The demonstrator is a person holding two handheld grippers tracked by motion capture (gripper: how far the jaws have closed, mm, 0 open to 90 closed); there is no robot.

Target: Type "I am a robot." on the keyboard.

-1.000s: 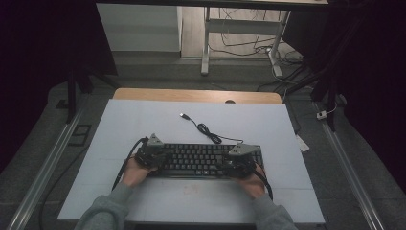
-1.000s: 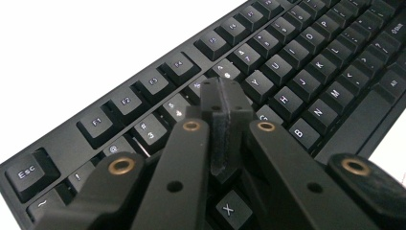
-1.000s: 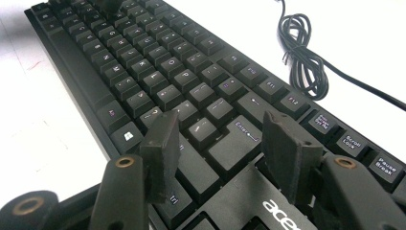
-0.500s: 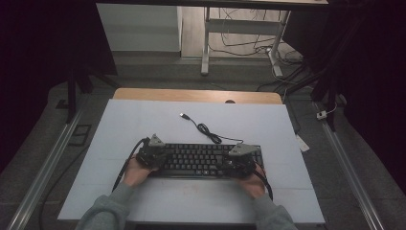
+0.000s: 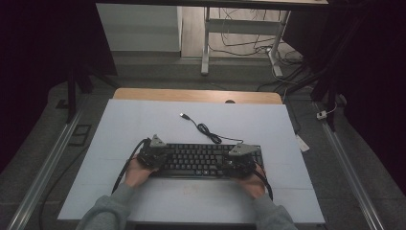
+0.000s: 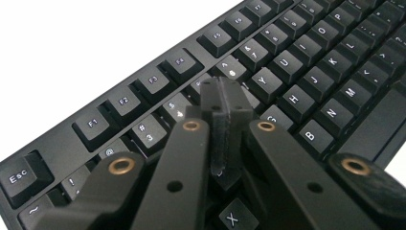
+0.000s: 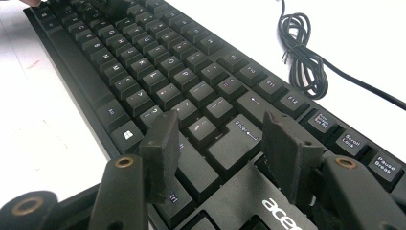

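Black keyboard point(image 5: 201, 160) lies near-centre on the white table point(image 5: 143, 120); both ends sit under grippers. Left gripper point(image 6: 225, 103): jaws pressed together over the keys. Right gripper point(image 7: 220, 143): jaws apart, holding nothing. Coiled cable point(image 7: 301, 52) runs beyond frame.

dim high view with black edges, gripper views sharp, table point(image 6: 72, 43) blown out white
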